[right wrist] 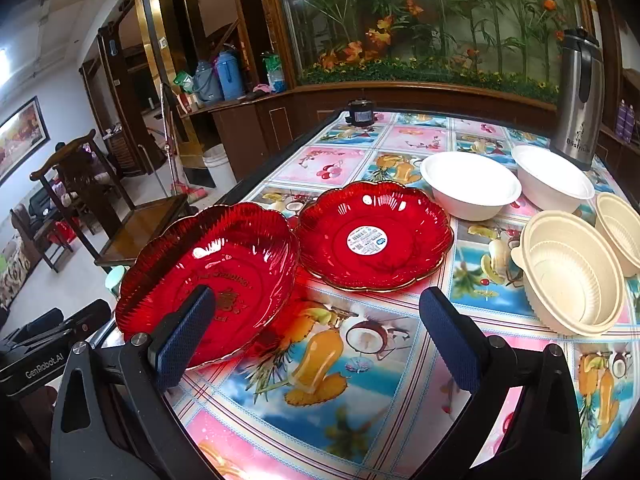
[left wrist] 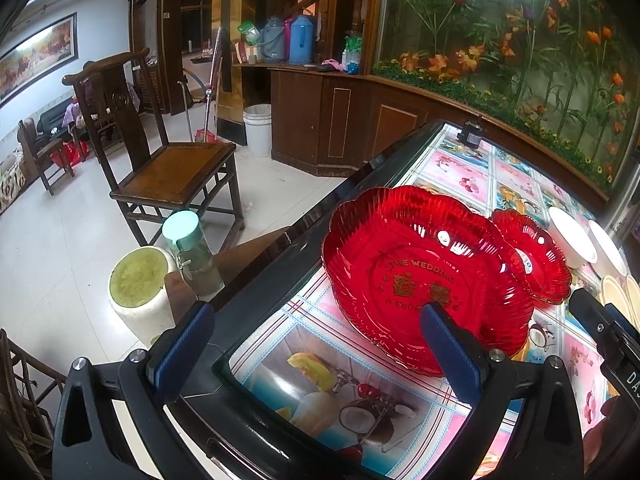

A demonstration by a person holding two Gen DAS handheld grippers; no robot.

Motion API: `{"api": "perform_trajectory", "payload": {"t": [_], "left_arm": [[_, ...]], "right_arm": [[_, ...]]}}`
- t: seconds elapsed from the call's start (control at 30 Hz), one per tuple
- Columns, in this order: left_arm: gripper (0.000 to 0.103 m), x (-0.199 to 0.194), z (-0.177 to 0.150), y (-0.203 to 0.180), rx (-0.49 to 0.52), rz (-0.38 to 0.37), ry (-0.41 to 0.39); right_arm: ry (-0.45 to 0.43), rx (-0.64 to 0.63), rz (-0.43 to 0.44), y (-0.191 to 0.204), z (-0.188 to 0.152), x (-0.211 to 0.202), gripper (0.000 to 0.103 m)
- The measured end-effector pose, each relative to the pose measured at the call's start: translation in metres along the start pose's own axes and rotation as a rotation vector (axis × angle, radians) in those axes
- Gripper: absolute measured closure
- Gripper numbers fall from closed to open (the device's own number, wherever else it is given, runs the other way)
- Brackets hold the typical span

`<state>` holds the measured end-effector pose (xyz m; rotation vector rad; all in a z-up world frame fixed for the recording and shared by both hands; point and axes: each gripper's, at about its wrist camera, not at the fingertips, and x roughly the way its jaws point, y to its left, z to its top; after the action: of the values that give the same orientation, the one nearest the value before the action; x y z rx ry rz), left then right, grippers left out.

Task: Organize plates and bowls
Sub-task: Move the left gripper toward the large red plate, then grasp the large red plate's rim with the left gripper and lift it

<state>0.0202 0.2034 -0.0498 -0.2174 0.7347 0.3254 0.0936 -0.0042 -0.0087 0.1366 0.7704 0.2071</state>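
Note:
Two red glass plates sit on the table: a near one with gold lettering (right wrist: pixel 216 272) (left wrist: pixel 420 272) and a far one with a white sticker (right wrist: pixel 372 236) (left wrist: pixel 532 256). Two white bowls (right wrist: pixel 468 188) (right wrist: pixel 556 180) and two cream ribbed bowls (right wrist: pixel 572 272) (right wrist: pixel 624 228) stand to the right. My left gripper (left wrist: pixel 316 344) is open over the table's left edge, its right finger (left wrist: pixel 448 348) in front of the lettered plate. My right gripper (right wrist: pixel 316 332) is open and empty, its left finger (right wrist: pixel 180 332) in front of the same plate.
The table (right wrist: pixel 320 400) has a fruit-print cover. A steel thermos (right wrist: pixel 580 100) stands at the back right and a small black object (right wrist: pixel 362 112) at the far edge. A wooden chair (left wrist: pixel 168 168), a bottle (left wrist: pixel 192 252) and a stool (left wrist: pixel 140 284) stand left of the table.

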Motion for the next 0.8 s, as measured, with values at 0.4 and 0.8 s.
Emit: {"api": "perform_trajectory", "payload": {"t": [0.4,0.8], "left_arm": [[0.001,0.007,0.003,0.001,0.000,0.001,0.021],[0.001,0.026,0.010,0.003,0.010,0.025,0.057]], "right_arm": [[0.017,0.000,0.005,0.002,0.000,0.009,0.000],[0.052,0.021,0.017,0.007,0.002,0.020,0.000]]}}
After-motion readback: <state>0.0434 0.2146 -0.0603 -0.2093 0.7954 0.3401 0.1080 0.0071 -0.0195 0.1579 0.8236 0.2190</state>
